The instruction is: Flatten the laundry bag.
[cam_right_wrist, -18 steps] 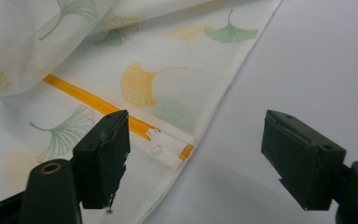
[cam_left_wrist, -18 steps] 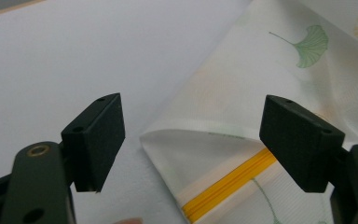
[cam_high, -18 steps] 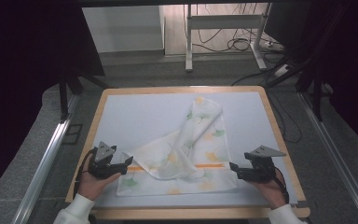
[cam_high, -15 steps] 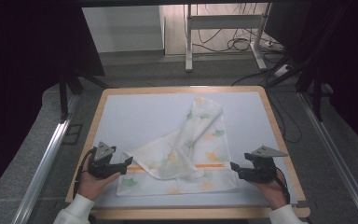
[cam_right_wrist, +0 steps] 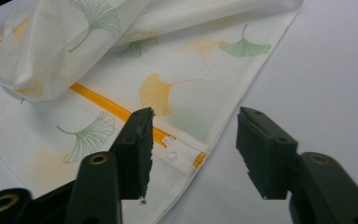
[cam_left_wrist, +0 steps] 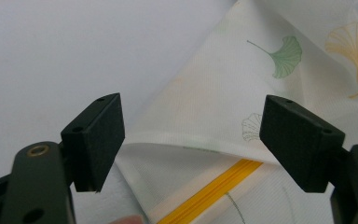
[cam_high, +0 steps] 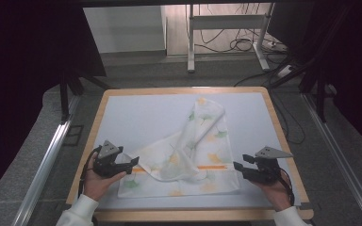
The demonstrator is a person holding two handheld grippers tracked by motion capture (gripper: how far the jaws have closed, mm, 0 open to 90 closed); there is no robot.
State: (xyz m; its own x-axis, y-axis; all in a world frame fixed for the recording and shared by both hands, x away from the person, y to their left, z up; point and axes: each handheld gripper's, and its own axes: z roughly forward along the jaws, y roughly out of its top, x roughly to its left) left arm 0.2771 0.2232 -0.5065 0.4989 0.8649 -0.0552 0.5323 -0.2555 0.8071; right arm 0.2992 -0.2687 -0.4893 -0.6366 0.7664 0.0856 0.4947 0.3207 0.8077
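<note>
A: Two grippers, one cloth (cam_high: 184, 155). Where does it lie?

B: On the table (cam_high: 136, 113), near half, crumpled, a flap thrown toward the far right. Its orange stripe (cam_high: 212, 167) runs left to right.

A: Left gripper (cam_high: 131, 163)?

B: Jaws wide, holding nothing, at the cloth's left corner. In the left gripper view the folded edge (cam_left_wrist: 186, 147) sits between them.

A: Right gripper (cam_high: 238, 166)?

B: Also spread wide and empty, just beside the right edge, by the stripe's end (cam_right_wrist: 186, 154).

A: Which is nearer?

B: The left, probably; its corner lies straight ahead, rightward.
</note>
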